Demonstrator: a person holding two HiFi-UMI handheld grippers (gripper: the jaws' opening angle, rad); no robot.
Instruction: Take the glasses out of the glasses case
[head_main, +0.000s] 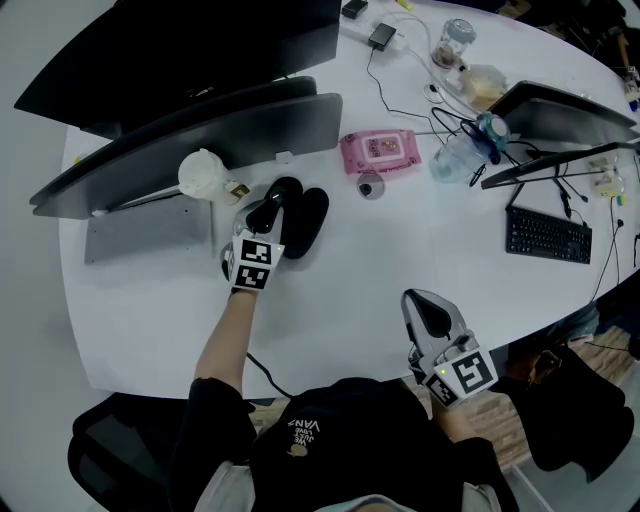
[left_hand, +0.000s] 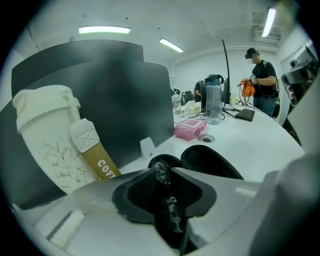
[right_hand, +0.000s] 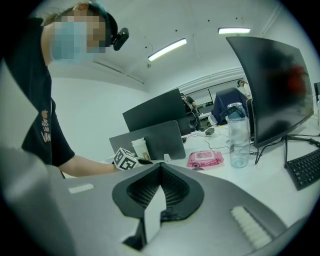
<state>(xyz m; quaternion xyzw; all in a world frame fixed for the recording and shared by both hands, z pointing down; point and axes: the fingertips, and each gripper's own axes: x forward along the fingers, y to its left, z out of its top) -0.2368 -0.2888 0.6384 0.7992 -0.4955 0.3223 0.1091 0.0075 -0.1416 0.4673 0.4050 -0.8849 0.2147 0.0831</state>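
Observation:
The black glasses case (head_main: 310, 222) lies open on the white table (head_main: 400, 240), in front of the grey laptop. In the left gripper view its two dark halves (left_hand: 210, 160) lie just beyond the jaws. My left gripper (head_main: 268, 215) sits over the case's left half, and its jaws (left_hand: 162, 172) are shut on a thin dark part of the glasses (left_hand: 168, 210). The rest of the glasses is hidden by the jaws. My right gripper (head_main: 428, 312) hangs at the table's front edge, well away from the case. Its jaws (right_hand: 160, 167) are shut and hold nothing.
A white coffee cup (head_main: 205, 175) stands just left of the case, against the grey laptop (head_main: 200, 140). A pink wipes pack (head_main: 380, 150) and a small round disc (head_main: 370, 187) lie behind it. A water bottle (head_main: 455, 155), monitor and keyboard (head_main: 547, 236) stand at the right.

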